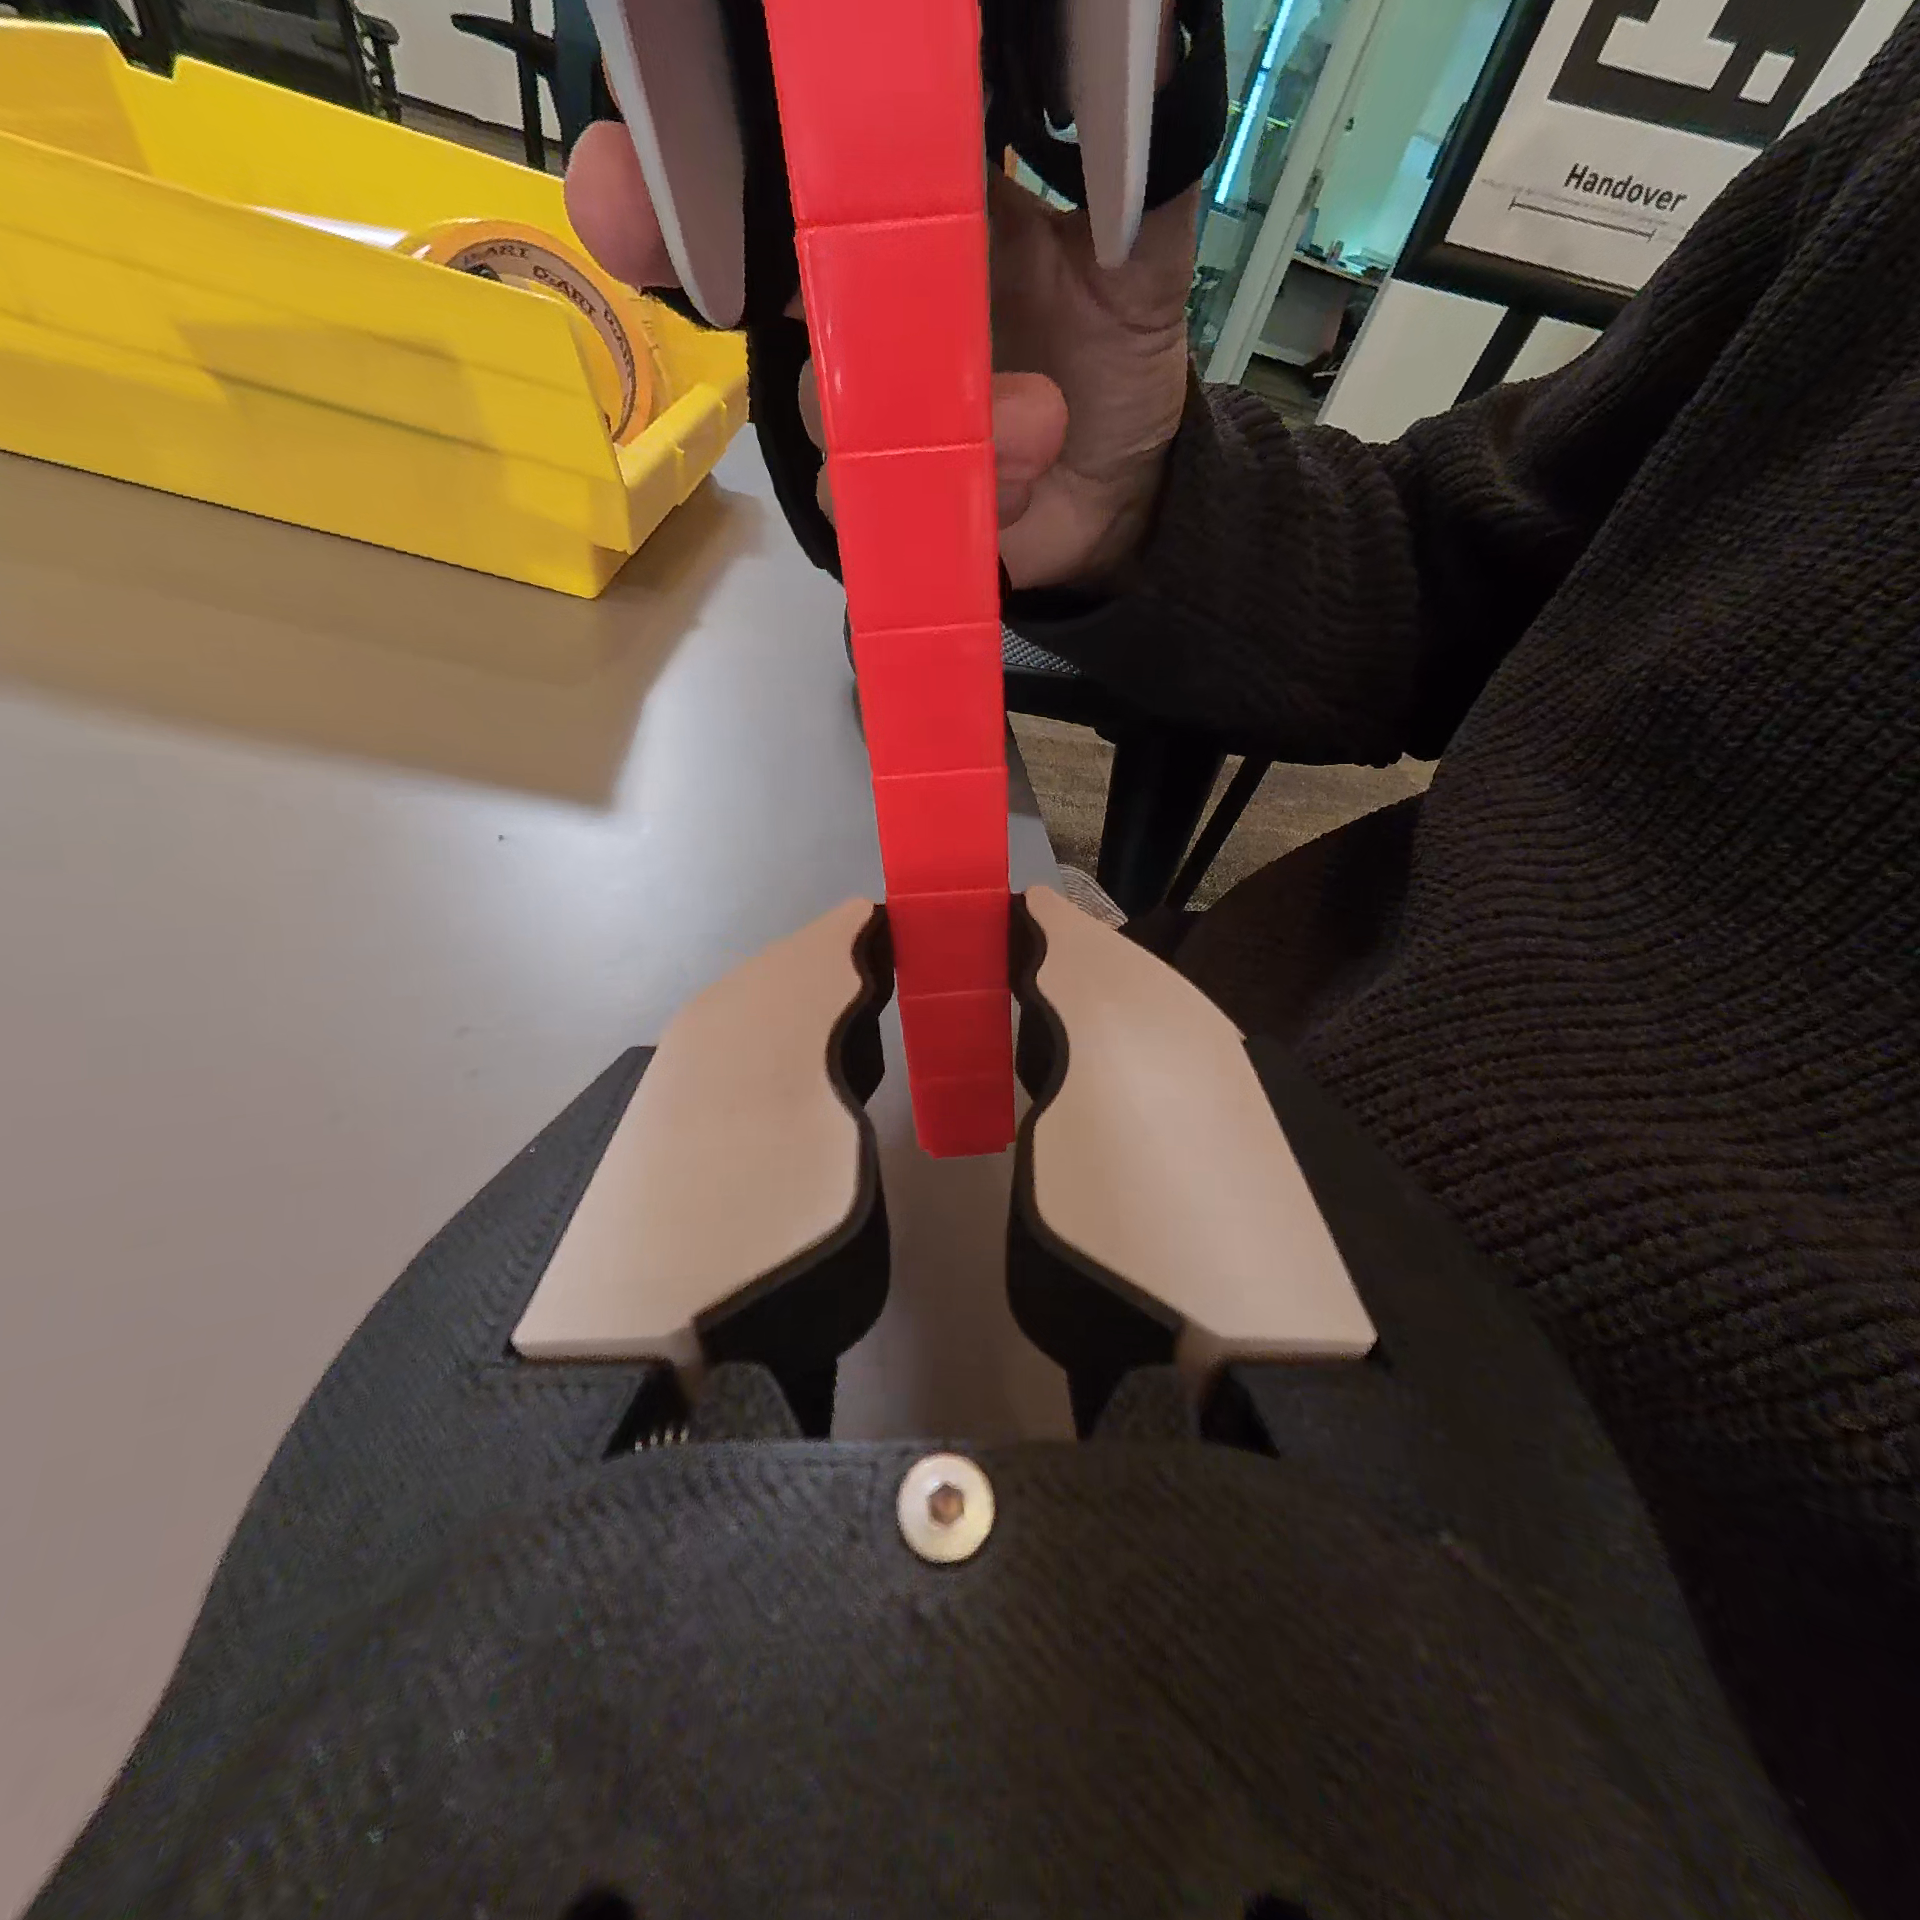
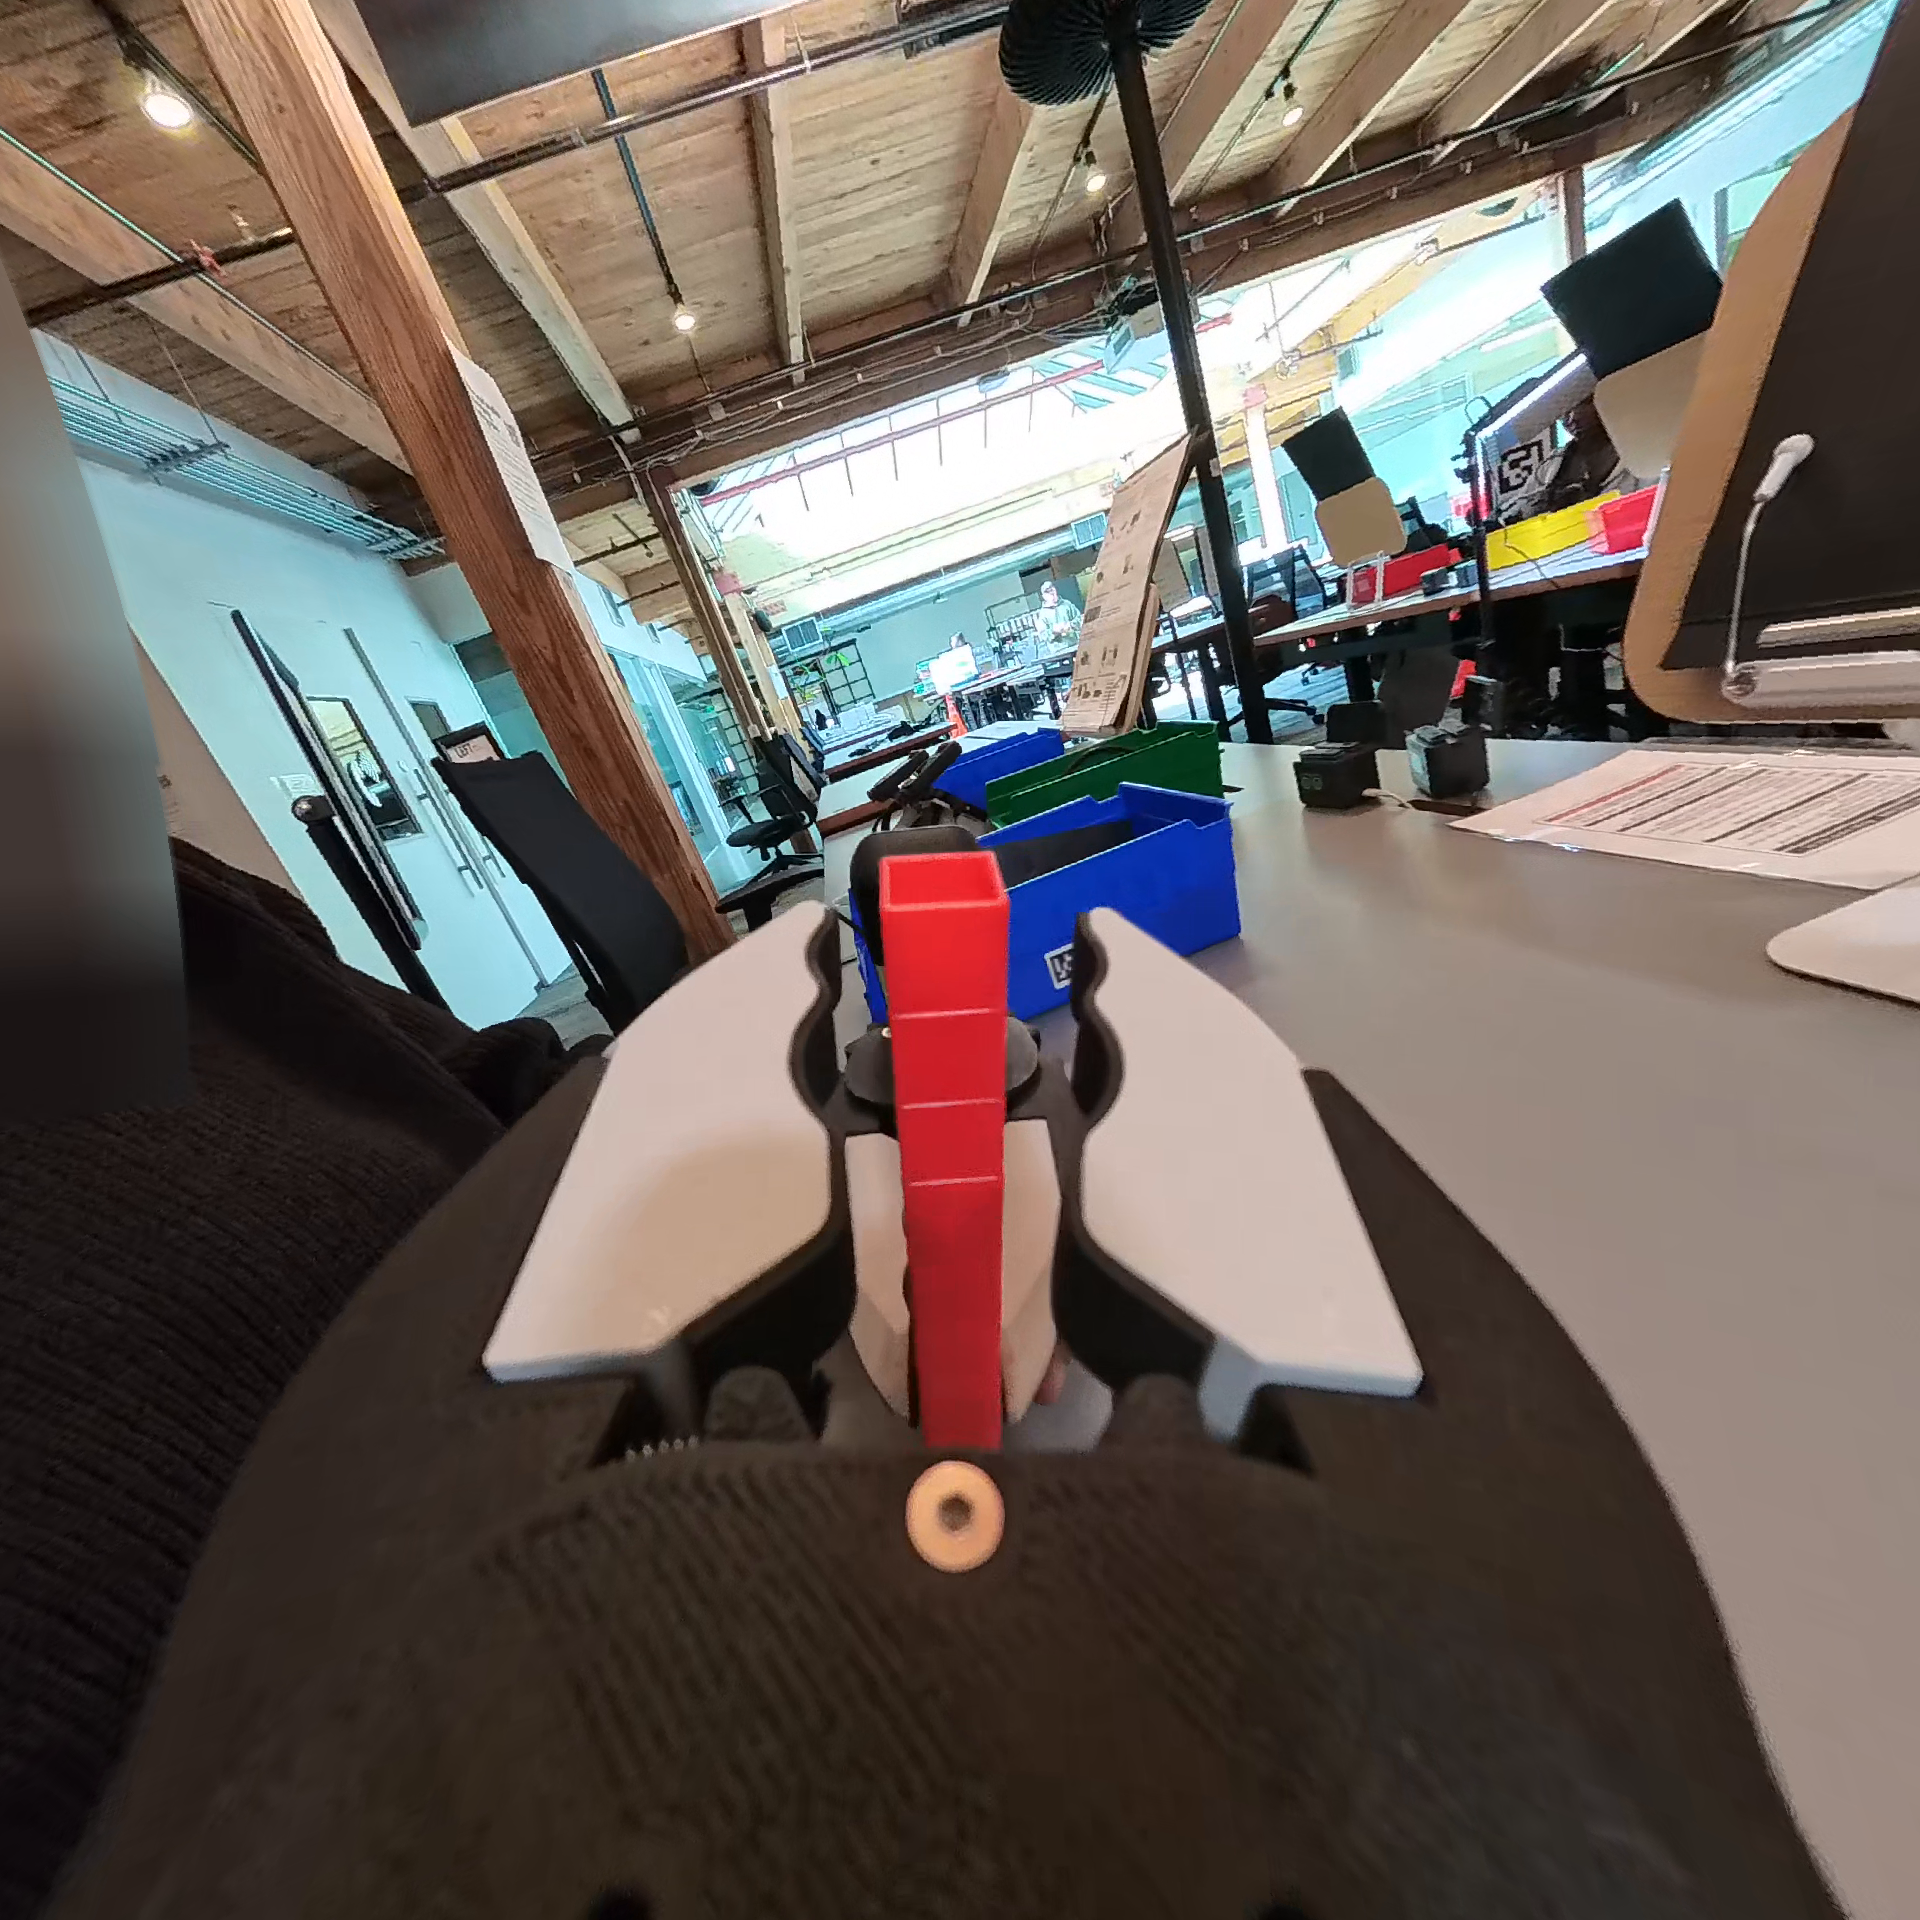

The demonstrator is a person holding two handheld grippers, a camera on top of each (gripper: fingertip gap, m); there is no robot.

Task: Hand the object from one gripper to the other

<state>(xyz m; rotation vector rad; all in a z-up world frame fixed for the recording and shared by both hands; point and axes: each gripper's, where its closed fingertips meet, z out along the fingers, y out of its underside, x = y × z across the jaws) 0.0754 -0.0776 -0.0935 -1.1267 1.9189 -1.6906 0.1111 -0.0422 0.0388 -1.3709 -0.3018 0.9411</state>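
Left gripper (image 1: 951,1023) clamped on near end of glossy segmented red bar (image 1: 914,540), which runs between right gripper's (image 2: 951,997) spread, non-touching fingers.

Left gripper (image 1: 951,997) jaws pinched nearly together; right gripper (image 2: 951,997) jaws seemingly apart.
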